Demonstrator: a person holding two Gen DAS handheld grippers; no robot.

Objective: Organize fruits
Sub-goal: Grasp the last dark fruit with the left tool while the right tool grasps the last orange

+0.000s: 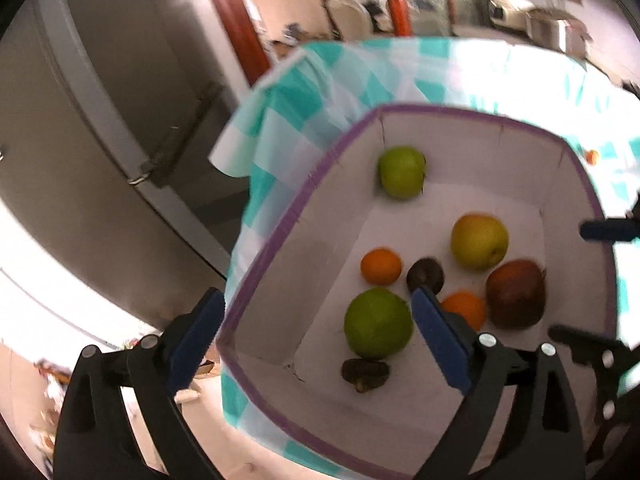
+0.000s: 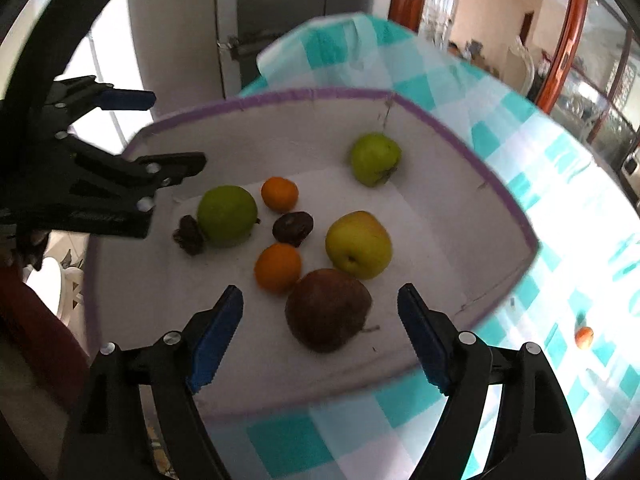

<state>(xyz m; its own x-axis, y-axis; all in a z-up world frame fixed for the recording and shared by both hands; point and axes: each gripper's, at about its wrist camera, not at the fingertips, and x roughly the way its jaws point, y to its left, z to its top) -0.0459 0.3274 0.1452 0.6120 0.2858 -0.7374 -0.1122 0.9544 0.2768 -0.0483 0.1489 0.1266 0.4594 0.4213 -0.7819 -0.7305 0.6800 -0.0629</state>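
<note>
White box (image 2: pixel 460 216), purple-rimmed, sat at worktop (image 2: pixel 560 240) edge on checked cloth. Inside lay scattered fruits, bare floor between them: dark red apple (image 2: pixel 326 310) just ahead of right tool (image 2: pixel 320 336), green apple (image 1: pixel 378 323) between left tool (image 1: pixel 316 340) fingers. Both tools spread wide, gripping nothing.

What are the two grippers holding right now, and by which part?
Nothing. The left gripper and right gripper both stand open above the white box, with no fruit between their pads.
</note>
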